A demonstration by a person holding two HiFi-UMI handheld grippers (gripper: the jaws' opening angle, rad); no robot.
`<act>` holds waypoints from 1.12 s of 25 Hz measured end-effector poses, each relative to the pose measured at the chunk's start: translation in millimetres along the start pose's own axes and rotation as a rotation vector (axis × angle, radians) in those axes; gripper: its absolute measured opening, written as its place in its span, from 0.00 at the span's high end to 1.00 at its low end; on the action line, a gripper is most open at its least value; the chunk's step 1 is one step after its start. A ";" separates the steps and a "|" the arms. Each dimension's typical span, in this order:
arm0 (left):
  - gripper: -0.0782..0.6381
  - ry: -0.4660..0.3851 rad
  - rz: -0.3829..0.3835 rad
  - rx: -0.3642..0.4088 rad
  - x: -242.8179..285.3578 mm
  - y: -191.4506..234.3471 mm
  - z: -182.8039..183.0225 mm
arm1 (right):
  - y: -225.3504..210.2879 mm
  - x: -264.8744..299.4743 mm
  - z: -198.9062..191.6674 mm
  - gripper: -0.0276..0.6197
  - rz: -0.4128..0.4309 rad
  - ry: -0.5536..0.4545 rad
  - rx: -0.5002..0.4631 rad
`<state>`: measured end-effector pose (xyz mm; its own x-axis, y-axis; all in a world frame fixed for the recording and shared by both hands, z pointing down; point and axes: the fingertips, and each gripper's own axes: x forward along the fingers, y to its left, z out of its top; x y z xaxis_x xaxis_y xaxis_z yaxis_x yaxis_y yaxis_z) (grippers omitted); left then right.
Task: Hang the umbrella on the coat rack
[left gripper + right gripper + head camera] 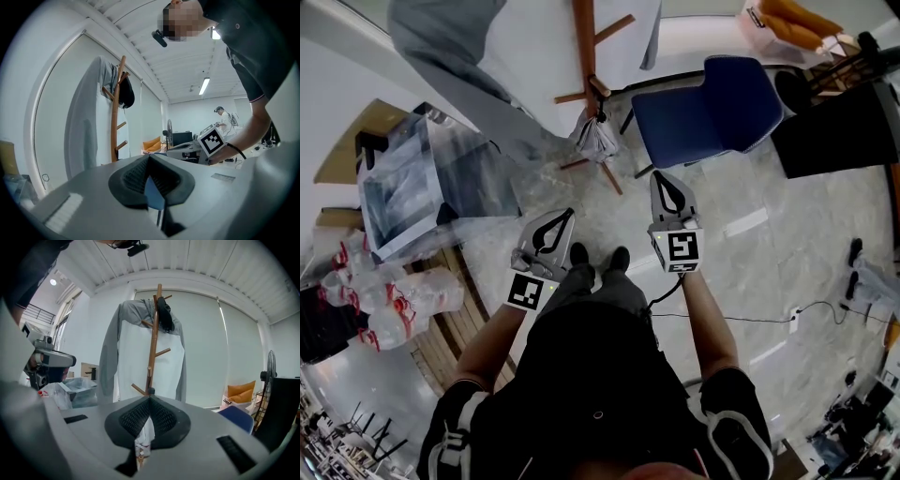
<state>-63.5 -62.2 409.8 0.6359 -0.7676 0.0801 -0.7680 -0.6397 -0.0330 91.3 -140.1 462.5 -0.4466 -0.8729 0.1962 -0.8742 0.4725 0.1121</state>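
The two grippers sit closest, held out at waist height over the floor (pixel 750 244). The left gripper (pixel 564 218) has its jaws pressed together with nothing between them; the blue showing through the slit below its tips is only the chair (pixel 708 112) beyond. The right gripper (pixel 662 180) is likewise fully closed and empty, aimed at the rack (pixel 584 47), so the pale fabric in its own slit is something far off, not a thing it grips.

That fabric is the umbrella (pixel 597 139). It is folded and hangs from a low peg on the rack's pole, its canopy drooping towards the rack's feet. It is well apart from both grippers. A grey coat (pixel 441 42) fills the upper pegs, which probably explains why the umbrella went on a low one.

By the look of it the hanging is done. Both grippers sit clear of the rack, likely so that nothing knocks the umbrella off its peg. Whether its loop or its handle is on the peg is too small to tell.
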 end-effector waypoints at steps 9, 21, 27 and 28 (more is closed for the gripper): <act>0.89 -0.021 0.027 -0.003 -1.3 6.5 10.3 | -6.9 -39.6 20.2 0.95 -0.054 0.010 0.013; 0.89 -0.042 0.117 0.011 -15.3 25.4 27.5 | -12.1 -79.7 50.1 0.95 -0.133 -0.019 -0.007; 0.89 -0.043 0.144 0.022 -21.5 32.0 33.2 | -17.5 -98.5 56.4 0.95 -0.157 -0.023 0.009; 0.89 -0.044 0.146 0.024 -22.1 32.6 34.2 | -17.6 -101.2 57.5 0.95 -0.160 -0.029 0.011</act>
<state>-100.0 -67.4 372.9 0.5205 -0.8534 0.0293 -0.8510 -0.5212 -0.0648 140.9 -67.1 384.6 -0.3068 -0.9401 0.1485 -0.9365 0.3260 0.1289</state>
